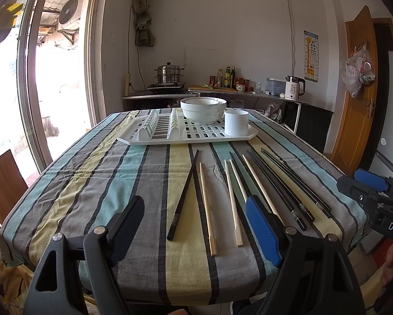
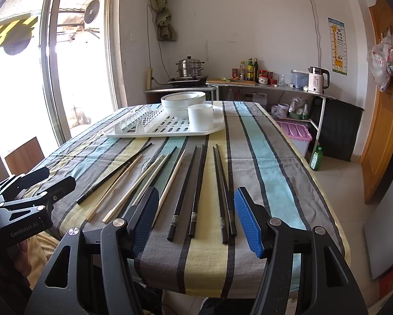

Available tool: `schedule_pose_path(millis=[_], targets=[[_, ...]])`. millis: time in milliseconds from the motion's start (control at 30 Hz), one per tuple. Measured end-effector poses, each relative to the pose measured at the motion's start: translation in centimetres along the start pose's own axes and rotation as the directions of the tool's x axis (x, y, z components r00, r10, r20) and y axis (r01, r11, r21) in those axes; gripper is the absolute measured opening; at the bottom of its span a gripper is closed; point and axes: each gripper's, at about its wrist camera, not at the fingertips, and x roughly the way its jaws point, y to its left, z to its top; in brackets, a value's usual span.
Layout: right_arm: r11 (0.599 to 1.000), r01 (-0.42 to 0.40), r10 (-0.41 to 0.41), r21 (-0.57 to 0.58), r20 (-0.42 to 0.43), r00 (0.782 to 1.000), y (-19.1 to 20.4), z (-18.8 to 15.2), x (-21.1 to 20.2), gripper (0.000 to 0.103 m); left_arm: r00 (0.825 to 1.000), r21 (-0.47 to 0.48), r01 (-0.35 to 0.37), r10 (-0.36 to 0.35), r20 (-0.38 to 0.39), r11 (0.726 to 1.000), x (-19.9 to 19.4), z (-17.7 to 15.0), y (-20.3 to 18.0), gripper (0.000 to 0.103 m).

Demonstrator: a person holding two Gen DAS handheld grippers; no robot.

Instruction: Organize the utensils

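On the striped surface (image 2: 262, 141), chopsticks (image 2: 196, 183) lie lengthwise, tips toward the drying rack (image 2: 170, 128). The right gripper (image 2: 196, 220), jaws open and empty, straddles the black pairs; the left gripper (image 1: 196, 225), jaws likewise open, faces the wooden ones.

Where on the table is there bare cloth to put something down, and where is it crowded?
Free: the cloth left of the chopsticks, between the rack and the near edge; also the cloth right of the rack in the right view. Crowded: the near middle, where the chopsticks lie side by side, and the rack's right part, taken by bowls and cup.
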Motion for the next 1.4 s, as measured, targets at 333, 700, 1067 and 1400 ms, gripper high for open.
schedule_pose_path(millis=[333, 700, 1067, 1400], targets=[[1.000, 0.000, 0.000, -0.002, 0.000, 1.000, 0.1, -0.1, -0.1, 0.061, 1.000, 0.001, 0.002, -0.002, 0.001, 1.000, 0.0, 0.0, 0.0, 0.082], [1.000, 0.000, 0.000, -0.002, 0.001, 1.000, 0.1, 0.0, 0.0, 0.061, 1.000, 0.002, 0.002, -0.002, 0.006, 1.000, -0.1, 0.0, -0.1, 0.082], [1.000, -0.004, 0.004, 0.001, -0.003, 1.000, 0.1, -0.1, 0.0, 0.061, 1.000, -0.002, 0.001, -0.001, -0.007, 1.000, 0.5, 0.1, 0.1, 0.082], [1.000, -0.003, 0.004, 0.005, -0.011, 1.000, -0.2, 0.4, 0.9, 0.061, 0.999, 0.005, -0.004, 0.004, -0.032, 1.000, 1.9, 0.2, 0.3, 0.082]])
